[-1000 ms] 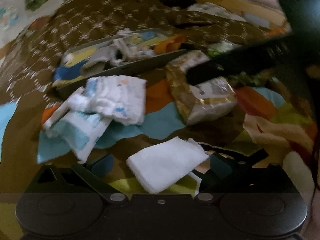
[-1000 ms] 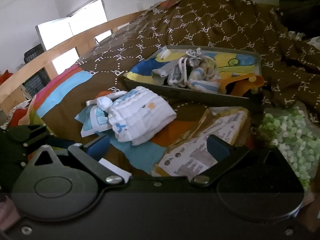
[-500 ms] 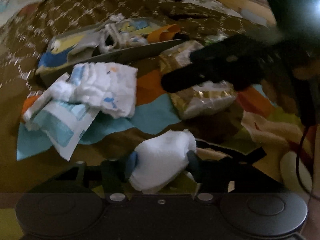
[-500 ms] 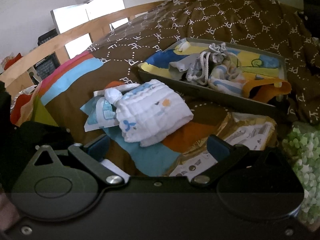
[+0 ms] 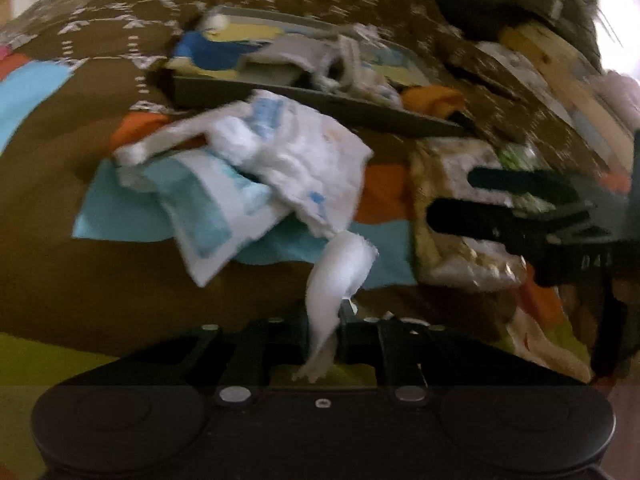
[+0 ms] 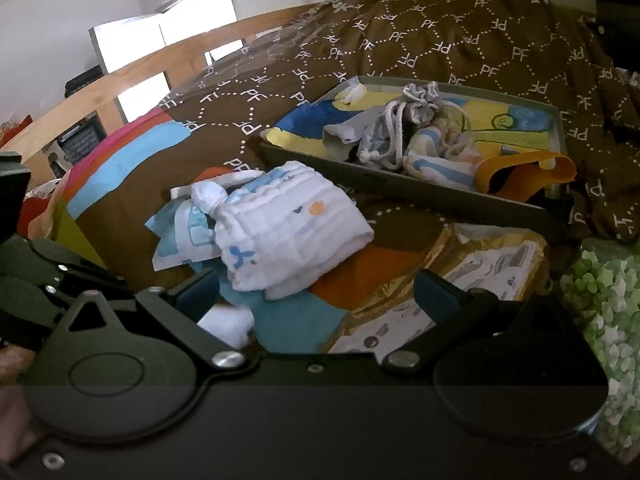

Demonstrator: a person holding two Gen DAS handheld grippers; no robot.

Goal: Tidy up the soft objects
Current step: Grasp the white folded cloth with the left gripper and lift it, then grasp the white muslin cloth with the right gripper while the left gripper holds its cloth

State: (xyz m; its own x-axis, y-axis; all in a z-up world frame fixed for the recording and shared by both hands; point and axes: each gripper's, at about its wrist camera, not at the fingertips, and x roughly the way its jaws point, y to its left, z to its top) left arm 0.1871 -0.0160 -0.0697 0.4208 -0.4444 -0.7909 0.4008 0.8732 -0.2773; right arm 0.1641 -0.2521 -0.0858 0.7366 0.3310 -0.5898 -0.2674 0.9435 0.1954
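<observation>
Two grippers work low over the bed (image 6: 460,28). The left gripper (image 5: 324,320) is closing its fingers, pinching a small white cloth (image 5: 340,276) that bunches up between them. The right gripper (image 6: 316,284) has its fingers spread with nothing between them, above a gold packet (image 6: 472,272). Just beyond lies a folded white muslin cloth (image 6: 288,232) on the colourful blanket (image 6: 296,324); farther back, a grey tray (image 6: 400,188) holds more soft items.

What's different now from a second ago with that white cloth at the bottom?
The left tongs are closing on the white cloth, which lay flat and now stands bunched between them. The right tongs stayed open and empty. The tray and the folded white bundle kept their places.
</observation>
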